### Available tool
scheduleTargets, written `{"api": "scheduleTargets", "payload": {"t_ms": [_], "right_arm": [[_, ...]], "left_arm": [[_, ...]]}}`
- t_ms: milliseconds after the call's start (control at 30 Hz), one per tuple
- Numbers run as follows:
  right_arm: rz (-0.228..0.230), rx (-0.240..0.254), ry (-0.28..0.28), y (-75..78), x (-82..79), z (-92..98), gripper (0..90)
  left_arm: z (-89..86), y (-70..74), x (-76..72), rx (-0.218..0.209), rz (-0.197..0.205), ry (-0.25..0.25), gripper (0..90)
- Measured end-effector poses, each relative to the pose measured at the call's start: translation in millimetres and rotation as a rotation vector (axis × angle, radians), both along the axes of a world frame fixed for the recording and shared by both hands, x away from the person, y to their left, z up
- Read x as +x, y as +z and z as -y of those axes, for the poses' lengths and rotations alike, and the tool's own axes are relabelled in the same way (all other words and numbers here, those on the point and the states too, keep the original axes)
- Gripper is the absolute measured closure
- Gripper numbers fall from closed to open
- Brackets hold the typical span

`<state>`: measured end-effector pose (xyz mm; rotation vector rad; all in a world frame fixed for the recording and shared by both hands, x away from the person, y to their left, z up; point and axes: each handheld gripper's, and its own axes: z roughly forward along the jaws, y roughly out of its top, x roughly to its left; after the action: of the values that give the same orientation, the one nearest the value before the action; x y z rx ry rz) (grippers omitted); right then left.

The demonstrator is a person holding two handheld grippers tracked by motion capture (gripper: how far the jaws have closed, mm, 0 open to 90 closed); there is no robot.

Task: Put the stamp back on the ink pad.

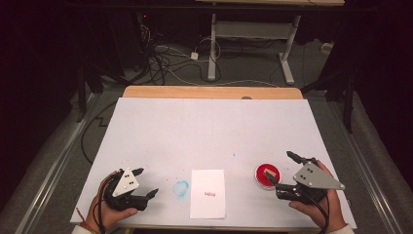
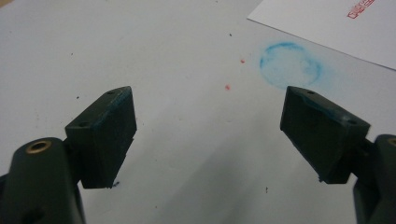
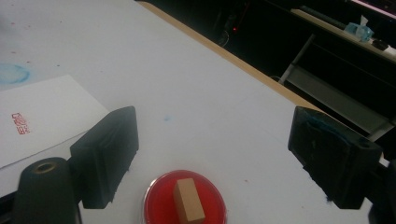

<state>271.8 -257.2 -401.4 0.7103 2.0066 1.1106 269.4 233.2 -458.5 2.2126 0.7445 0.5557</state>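
Observation:
A small wooden stamp block (image 1: 268, 172) (image 3: 189, 201) lies in a round red ink dish (image 1: 259, 180) (image 3: 156, 205) at the front right of the white table. Left of the dish lies a white paper sheet (image 1: 208, 204) (image 3: 46, 107) (image 2: 336, 28) bearing a red stamp mark (image 1: 210, 194) (image 3: 19, 122) (image 2: 362, 8). My right gripper (image 1: 279, 165) (image 3: 215, 114) stands open just right of the dish, its jaws spread on either side and nothing between them. My left gripper (image 1: 147, 181) (image 2: 209, 93) is open at the front left, empty, left of a blue ring stain (image 1: 181, 189) (image 2: 290, 64).
The white table top (image 1: 209, 126) has a wooden strip (image 1: 209, 91) along its far edge. Small red specks (image 2: 228, 87) dot the surface near the blue stain. Behind the table stand a desk frame (image 1: 212, 53) and loose cables (image 1: 160, 58) on the floor.

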Motion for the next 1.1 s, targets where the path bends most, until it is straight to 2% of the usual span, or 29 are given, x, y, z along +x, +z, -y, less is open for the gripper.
{"api": "scheduleTargets", "payload": {"t_ms": [200,267,333,533,600,700,733,800,1000,1100], "right_arm": [[-0.008,0.016,0.014,-8.4,-6.9,11.9,16.6],[-0.003,-0.004,0.001,-12.4,-9.0,14.9,16.6],[-0.004,0.004,-0.014,-16.3,-10.7,19.3,16.6],[0.005,0.052,-0.088,-33.2,-16.0,33.9,16.6],[-0.017,0.045,-0.103,-40.2,-17.6,36.9,16.5],[-0.052,0.033,-0.106,-47.3,-18.3,38.4,16.5],[-0.053,0.021,-0.112,-48.0,-18.3,38.6,16.6],[-0.052,0.036,-0.096,-47.2,-19.5,39.0,16.6],[-0.044,0.028,-0.073,-45.8,-19.2,35.0,16.7],[-0.035,0.027,-0.076,-44.5,-20.1,32.9,16.7]], "left_arm": [[2.6,1.5,-1.3,0.004,0.018,-0.001,17.8],[3.5,1.9,-1.2,0.006,0.026,0.002,17.8],[3.9,3.2,-0.8,0.007,0.047,0.0,17.8],[5.6,5.9,-1.9,-0.007,0.074,-0.007,17.8],[5.7,6.3,-2.3,-0.02,0.066,-0.006,17.8],[6.8,6.1,-2.9,-0.015,0.071,-0.006,17.8],[7.1,6.0,-3.3,-0.014,0.071,-0.009,17.8],[7.7,5.8,-4.5,-0.015,0.074,-0.011,17.8],[7.9,3.9,-5.5,0.001,0.073,-0.013,17.8],[7.0,3.7,-6.7,-0.005,0.068,-0.011,17.8]]}}
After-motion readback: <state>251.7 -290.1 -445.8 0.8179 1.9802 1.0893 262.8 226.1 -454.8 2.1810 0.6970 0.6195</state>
